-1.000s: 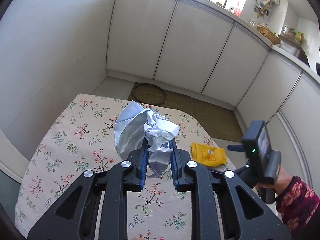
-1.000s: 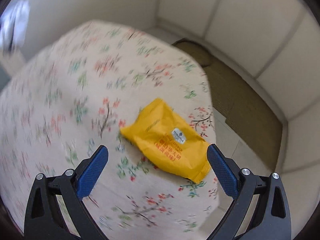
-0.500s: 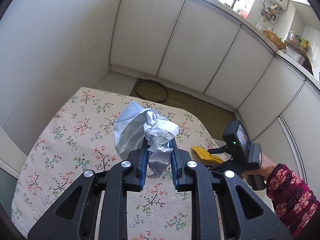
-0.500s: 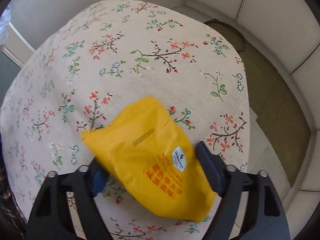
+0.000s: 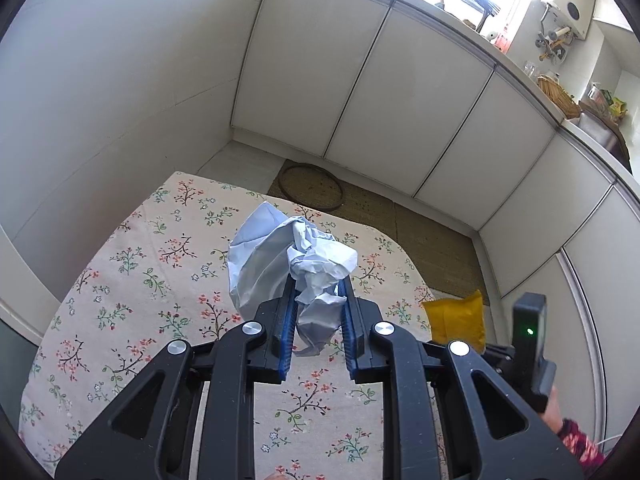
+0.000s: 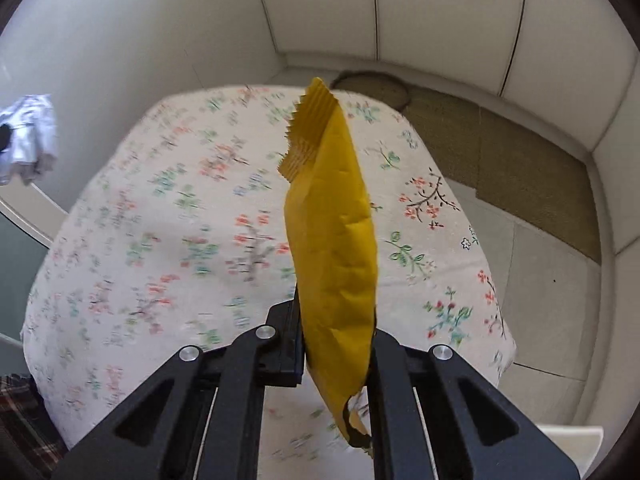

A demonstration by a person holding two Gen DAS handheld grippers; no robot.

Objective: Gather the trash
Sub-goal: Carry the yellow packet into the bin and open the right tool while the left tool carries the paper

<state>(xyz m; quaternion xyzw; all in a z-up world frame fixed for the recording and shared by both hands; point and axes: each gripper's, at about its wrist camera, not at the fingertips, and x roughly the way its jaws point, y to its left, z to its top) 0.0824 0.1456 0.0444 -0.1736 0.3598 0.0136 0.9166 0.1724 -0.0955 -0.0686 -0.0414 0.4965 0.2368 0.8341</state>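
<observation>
My left gripper (image 5: 318, 294) is shut on a crumpled ball of pale blue-white paper (image 5: 280, 264) and holds it above the flowered tablecloth (image 5: 132, 276). My right gripper (image 6: 336, 312) is shut on a yellow snack wrapper (image 6: 332, 240) and holds it upright above the table (image 6: 168, 216). The wrapper also shows in the left wrist view (image 5: 456, 318), lifted at the table's right edge in front of the right gripper's body (image 5: 528, 356). The paper ball shows at the far left of the right wrist view (image 6: 28, 136).
White cabinet doors (image 5: 404, 92) run along the back and right. A woven mat (image 5: 384, 216) and a round sieve (image 5: 310, 186) lie on the floor beyond the table. A white wall (image 5: 100, 92) stands at the left.
My right gripper closed on the yellow wrapper and lifted it off the table, turning it upright. My left gripper still holds the paper ball, slightly higher.
</observation>
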